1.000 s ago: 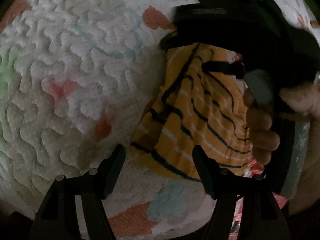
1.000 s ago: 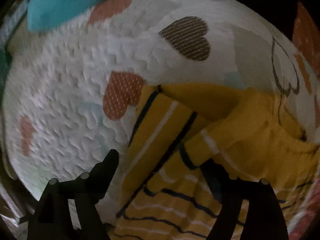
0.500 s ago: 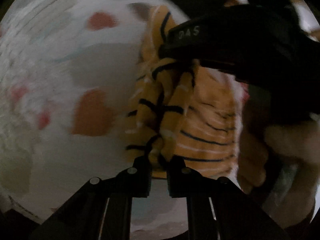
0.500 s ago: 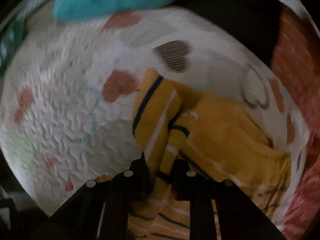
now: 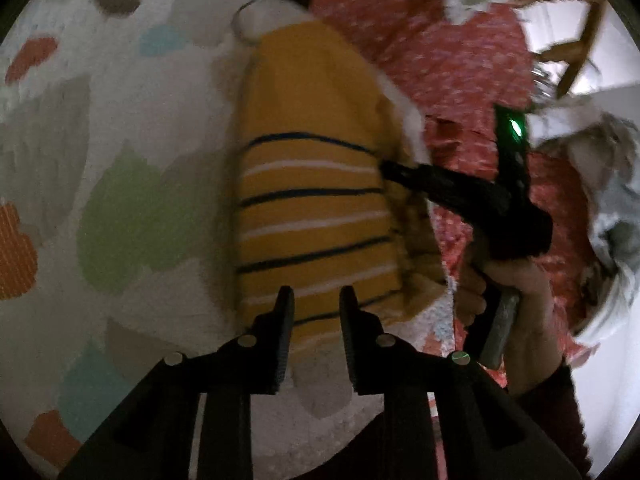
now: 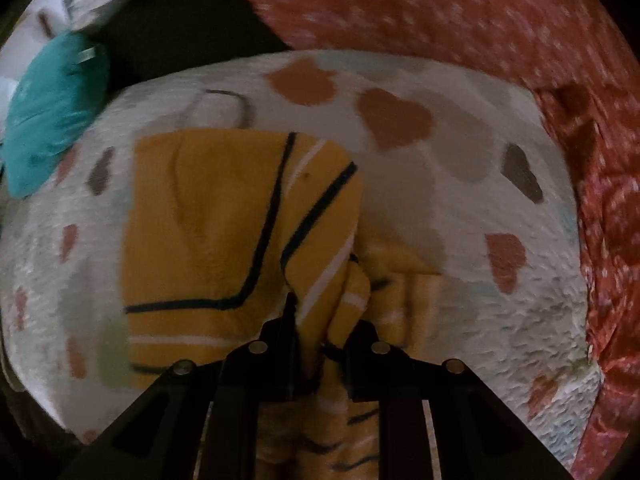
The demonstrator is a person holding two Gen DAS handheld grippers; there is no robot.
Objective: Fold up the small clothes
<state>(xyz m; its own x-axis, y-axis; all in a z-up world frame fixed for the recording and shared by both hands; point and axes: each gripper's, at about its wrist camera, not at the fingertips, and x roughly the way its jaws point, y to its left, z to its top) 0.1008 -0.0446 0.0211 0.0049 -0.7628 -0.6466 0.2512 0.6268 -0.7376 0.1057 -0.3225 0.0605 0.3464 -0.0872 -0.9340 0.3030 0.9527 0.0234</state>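
Note:
A small yellow garment (image 5: 312, 160) with dark and white stripes lies folded over on a white quilt (image 5: 140, 120) printed with hearts. My left gripper (image 5: 315, 312) has the near hem between its pads, and its jaws are opening. In the right wrist view the garment (image 6: 200, 220) shows a plain yellow panel and a turned-over striped flap. My right gripper (image 6: 325, 328) pinches a bunched fold of that flap, its jaws opening too. The left wrist view also shows the right gripper (image 5: 390, 168) at the garment's right edge, held by a hand (image 5: 520, 292).
A red patterned cloth (image 5: 460, 60) borders the quilt (image 6: 500, 320) on the far and right sides. A teal item (image 6: 52, 112) lies past the quilt's far left corner. Wooden furniture legs (image 5: 576, 48) stand beyond the red cloth.
Both grippers went from wide open to closed on the yellow garment, then swept sideways with it. The garment now lies doubled over, its stripes running across in the left wrist view.

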